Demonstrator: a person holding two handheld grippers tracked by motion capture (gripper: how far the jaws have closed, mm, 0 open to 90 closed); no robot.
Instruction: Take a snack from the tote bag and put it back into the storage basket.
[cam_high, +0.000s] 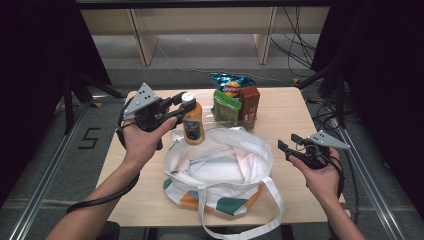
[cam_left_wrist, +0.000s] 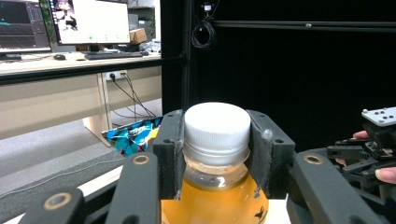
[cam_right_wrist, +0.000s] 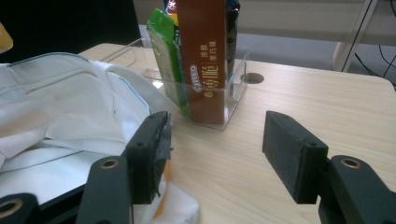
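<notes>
The left gripper (cam_high: 184, 104) has its fingers (cam_left_wrist: 169, 154) clamped on the neck of the bottle (cam_high: 193, 125), one on each side just below the white cap (cam_left_wrist: 216, 127). The bottle stands upright over the far left rim of the bag (cam_high: 220, 165). Just behind the bag, a clear box (cam_high: 235, 120) holds snack packs. Right of the bag, the right gripper (cam_high: 286, 148) hovers over the surface (cam_high: 285, 110), its fingers (cam_right_wrist: 152, 154) spread wide apart with nothing between them.

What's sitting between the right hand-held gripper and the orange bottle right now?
The open white tote bag lies between the right hand-held gripper and the orange bottle, as the high view shows.
</notes>
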